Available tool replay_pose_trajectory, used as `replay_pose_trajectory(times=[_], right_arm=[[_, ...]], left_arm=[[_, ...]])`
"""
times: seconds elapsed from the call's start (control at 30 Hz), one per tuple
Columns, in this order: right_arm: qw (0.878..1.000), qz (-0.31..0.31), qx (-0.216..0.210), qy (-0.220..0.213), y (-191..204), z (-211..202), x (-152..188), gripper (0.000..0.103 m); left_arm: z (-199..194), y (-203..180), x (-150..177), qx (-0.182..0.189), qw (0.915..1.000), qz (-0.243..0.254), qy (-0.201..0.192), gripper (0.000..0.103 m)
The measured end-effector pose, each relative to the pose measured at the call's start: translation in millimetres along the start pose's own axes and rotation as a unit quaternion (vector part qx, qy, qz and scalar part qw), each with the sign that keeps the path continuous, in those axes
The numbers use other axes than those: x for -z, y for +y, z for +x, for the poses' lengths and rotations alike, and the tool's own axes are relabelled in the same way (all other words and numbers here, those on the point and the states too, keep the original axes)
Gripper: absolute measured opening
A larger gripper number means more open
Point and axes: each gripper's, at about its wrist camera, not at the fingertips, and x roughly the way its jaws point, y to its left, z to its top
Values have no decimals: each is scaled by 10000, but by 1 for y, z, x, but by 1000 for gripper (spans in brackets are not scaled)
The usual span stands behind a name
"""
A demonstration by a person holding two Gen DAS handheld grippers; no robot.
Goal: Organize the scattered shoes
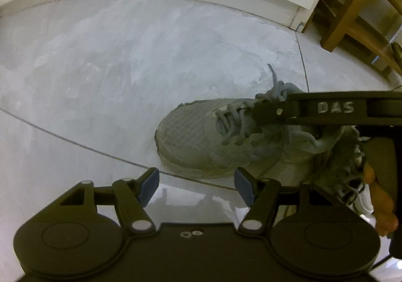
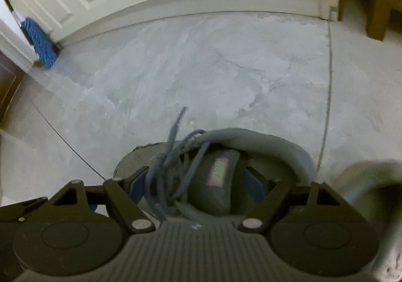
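Right wrist view: my right claw (image 2: 196,185) straddles the grey sneaker (image 2: 216,171) on the floor (image 2: 201,68), jaws wide either side of its tongue, not yet pinching. Left claw (image 1: 196,187) hangs open, empty. Next I'd close and lift.

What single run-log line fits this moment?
left gripper: open, empty | right gripper: astride grey shoe | floor
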Motion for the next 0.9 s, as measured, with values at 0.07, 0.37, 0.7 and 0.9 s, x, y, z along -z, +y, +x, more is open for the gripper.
replay_pose_trajectory(times=[0.07, 0.37, 0.7, 0.9], right_arm=[[9996, -268, 23, 15, 2, 4, -4, 79], [9963, -649, -532, -165, -15, -10, -3, 22], [9815, -1708, -837, -227, -18, -35, -1, 18], [9471, -3048, -986, -189, -9, -41, -7, 8]], left_arm=[[-2, 2, 2, -35, 10000, -29, 5, 66], [-10, 7, 6, -64, 9998, -184, 15, 66], [-12, 3, 8, -48, 9998, -179, 66, 66], [-17, -8, 7, 184, 9997, -80, 100, 66]])
